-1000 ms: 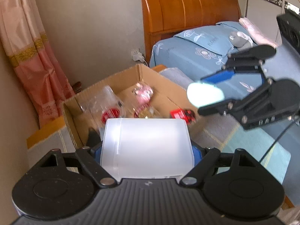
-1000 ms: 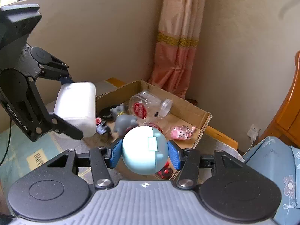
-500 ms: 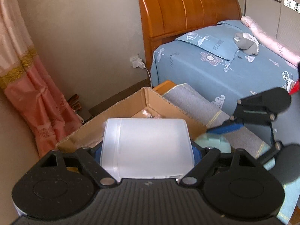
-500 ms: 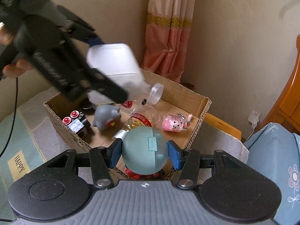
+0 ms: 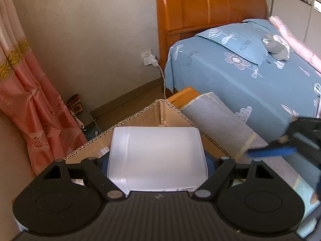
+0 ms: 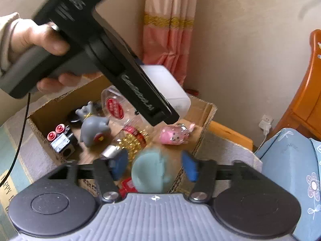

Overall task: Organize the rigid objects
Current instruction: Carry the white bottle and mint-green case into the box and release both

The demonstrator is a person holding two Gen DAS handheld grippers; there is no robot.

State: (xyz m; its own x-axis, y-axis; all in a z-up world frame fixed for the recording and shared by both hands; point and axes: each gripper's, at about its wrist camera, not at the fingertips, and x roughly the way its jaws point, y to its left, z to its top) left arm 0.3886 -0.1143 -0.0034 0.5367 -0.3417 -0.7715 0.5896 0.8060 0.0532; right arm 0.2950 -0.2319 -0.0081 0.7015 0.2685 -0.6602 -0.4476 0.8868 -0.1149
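The left gripper (image 6: pixel 160 108) is held by a hand (image 6: pixel 38 46) wrapped round its grey handle and is angled steeply down over the box (image 6: pixel 204 124). Its fingers are clamped on a white tub (image 5: pixel 156 158), which hangs above the box's far corner. The right gripper (image 6: pixel 154 166) is pointed down at the box's near edge. Its fingers (image 6: pixel 190 168) are opening, and a blurred teal ball (image 6: pixel 150 172) is seen loose between them, touched by neither pad.

Only in the right wrist view are the box's contents shown: a grey toy (image 6: pixel 94 126), a clear jar (image 6: pixel 116 106) with a red label, a pink toy (image 6: pixel 174 134), a gold beaded item (image 6: pixel 132 140) and a small block with red caps (image 6: pixel 60 136). The hand is seen there alone.

Only in the left wrist view are shown the bed (image 5: pixel 250 76), its wooden headboard (image 5: pixel 208 4) and the tub's full face, which hides the inside of the box. One blue finger of the right gripper is seen at that view's right edge, above the grey rug (image 5: pixel 220 120)
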